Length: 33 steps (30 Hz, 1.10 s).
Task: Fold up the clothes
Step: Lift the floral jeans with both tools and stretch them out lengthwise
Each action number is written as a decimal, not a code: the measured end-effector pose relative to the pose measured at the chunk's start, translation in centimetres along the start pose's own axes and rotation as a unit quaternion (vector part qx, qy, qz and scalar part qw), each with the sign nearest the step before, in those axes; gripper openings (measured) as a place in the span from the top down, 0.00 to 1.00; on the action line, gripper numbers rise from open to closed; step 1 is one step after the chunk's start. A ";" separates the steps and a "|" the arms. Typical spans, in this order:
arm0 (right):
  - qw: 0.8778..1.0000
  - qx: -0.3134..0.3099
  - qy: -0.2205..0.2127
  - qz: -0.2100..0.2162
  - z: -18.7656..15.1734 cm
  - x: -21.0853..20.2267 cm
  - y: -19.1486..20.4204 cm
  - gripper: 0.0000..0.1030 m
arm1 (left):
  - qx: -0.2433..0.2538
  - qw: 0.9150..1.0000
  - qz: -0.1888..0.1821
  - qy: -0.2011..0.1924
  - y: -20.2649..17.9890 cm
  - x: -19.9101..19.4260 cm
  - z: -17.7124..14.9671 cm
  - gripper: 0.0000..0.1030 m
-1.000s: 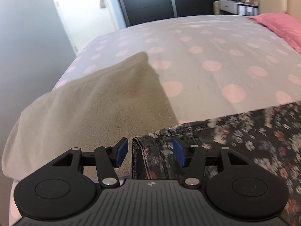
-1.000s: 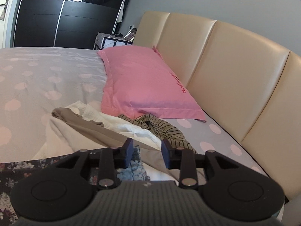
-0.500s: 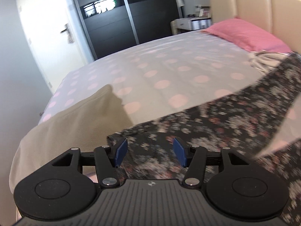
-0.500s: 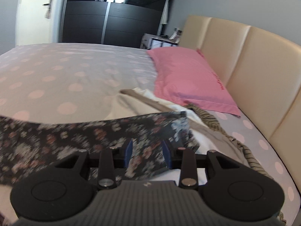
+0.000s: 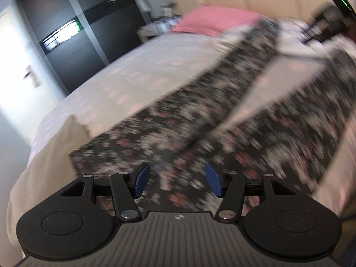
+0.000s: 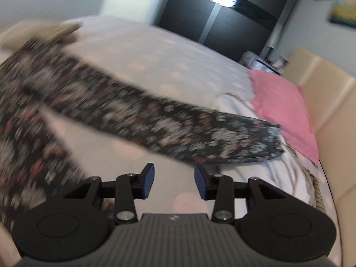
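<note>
Dark floral trousers (image 5: 200, 115) lie spread along the polka-dot bed, blurred by motion. Their two legs part in a V toward the pink pillow. My left gripper (image 5: 176, 180) is open over the waist end, with the cloth below and beyond its blue pads and nothing pinched between them. In the right wrist view one trouser leg (image 6: 155, 120) stretches from the upper left to its hem by the pillow. The right gripper (image 6: 173, 179) is open over bare sheet in the gap between the legs, close to that leg.
A beige garment (image 5: 49, 155) lies at the bed's left edge. A pink pillow (image 6: 282, 115) and a heap of white and striped clothes (image 6: 278, 173) sit by the cream headboard (image 6: 322, 89). A dark wardrobe (image 5: 89, 33) stands beyond the bed.
Both views have swung and lifted: the left now faces the headboard, the right the wardrobe. The trousers now lie stretched out with both legs showing. Both grippers stay open.
</note>
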State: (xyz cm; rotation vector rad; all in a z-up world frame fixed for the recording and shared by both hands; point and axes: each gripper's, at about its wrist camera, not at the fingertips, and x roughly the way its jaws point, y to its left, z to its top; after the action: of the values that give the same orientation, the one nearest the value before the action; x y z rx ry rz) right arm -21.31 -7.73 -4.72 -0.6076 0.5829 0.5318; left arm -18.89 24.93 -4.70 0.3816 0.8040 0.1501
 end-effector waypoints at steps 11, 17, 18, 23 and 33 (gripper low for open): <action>0.988 -0.146 0.036 0.025 -3.8 -1.4 5.4 0.53 | 0.174 0.977 -0.053 0.107 -7.6 0.9 -6.7 0.48; 0.985 -0.164 0.044 0.012 -4.5 -2.0 4.7 0.51 | 0.244 0.958 -0.037 0.148 -9.8 2.1 -9.1 0.48; 0.983 -0.175 0.048 0.009 -4.9 -2.0 4.7 0.51 | 0.256 0.953 -0.029 0.156 -10.0 2.4 -9.4 0.48; 0.964 -0.237 0.115 0.024 -8.9 -1.9 3.8 0.53 | 0.289 0.940 0.005 0.182 -10.0 3.4 -10.3 0.48; 0.919 -0.320 0.230 0.025 -16.4 -2.5 1.5 0.58 | 0.227 0.945 0.032 0.233 -7.3 4.8 -10.1 0.48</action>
State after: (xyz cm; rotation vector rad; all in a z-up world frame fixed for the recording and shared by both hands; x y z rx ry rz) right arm -29.57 -18.17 -14.75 -1.3690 0.8753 0.6348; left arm -22.96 22.33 -17.12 0.8275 1.2997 0.1158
